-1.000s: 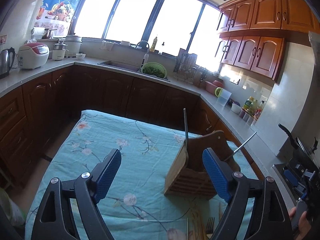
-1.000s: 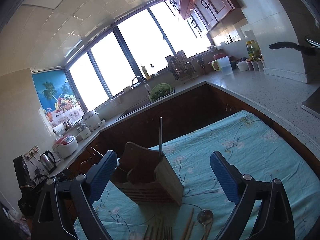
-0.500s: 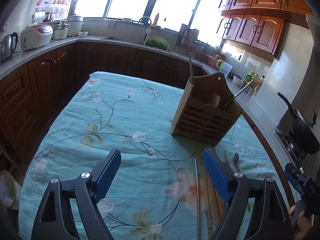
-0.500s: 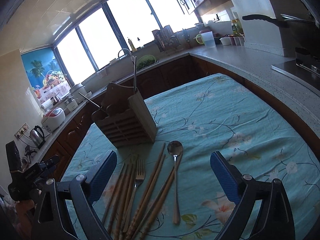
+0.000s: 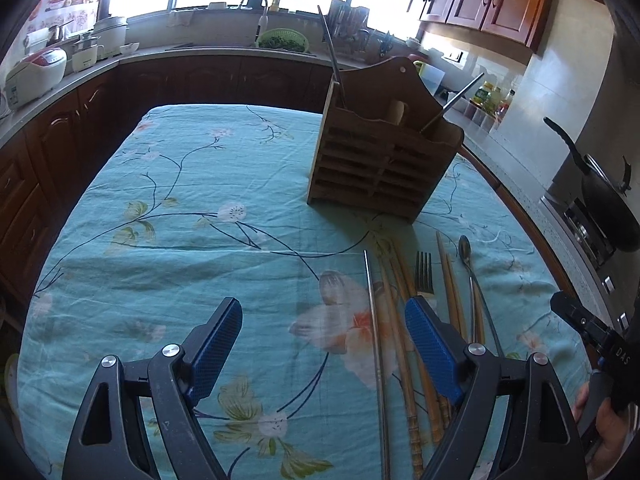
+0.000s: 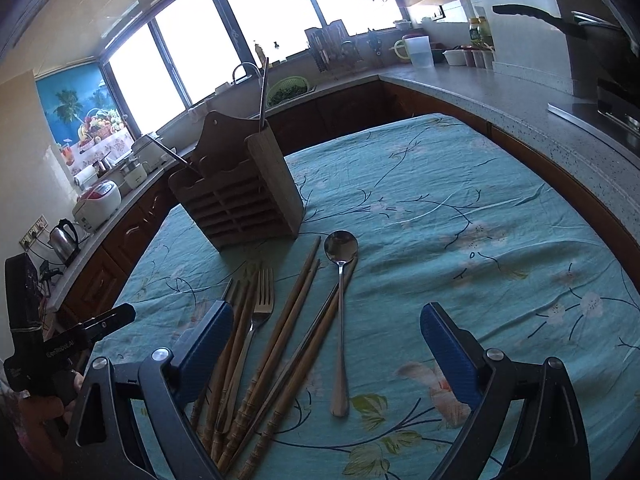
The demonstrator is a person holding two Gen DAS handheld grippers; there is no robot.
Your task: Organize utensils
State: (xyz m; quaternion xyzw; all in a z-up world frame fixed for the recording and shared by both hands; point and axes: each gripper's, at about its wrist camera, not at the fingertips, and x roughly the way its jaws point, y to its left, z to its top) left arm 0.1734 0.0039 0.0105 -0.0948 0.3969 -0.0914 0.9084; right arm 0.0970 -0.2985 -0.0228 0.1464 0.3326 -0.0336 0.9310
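A wooden utensil holder (image 5: 380, 152) (image 6: 240, 196) stands on the teal floral tablecloth (image 5: 192, 208) with two metal sticks in it. In front of it lie several wooden chopsticks (image 6: 280, 340), a fork (image 6: 262, 300) (image 5: 423, 276), a long spoon (image 6: 340, 300) (image 5: 470, 276) and a metal chopstick (image 5: 374, 332). My left gripper (image 5: 324, 334) is open above the cloth, left of the utensils. My right gripper (image 6: 326, 334) is open, low over the chopsticks and spoon.
Dark wood cabinets and a grey counter (image 6: 500, 92) wrap around the table. A rice cooker (image 5: 36, 72), a kettle (image 6: 66, 236), a sink with a green colander (image 5: 282, 38) and a black pan (image 5: 608, 200) sit on the counter.
Both grippers have tilted down and drawn back toward the near end of the table. The utensils on the cloth have come into full view. Both stay open.
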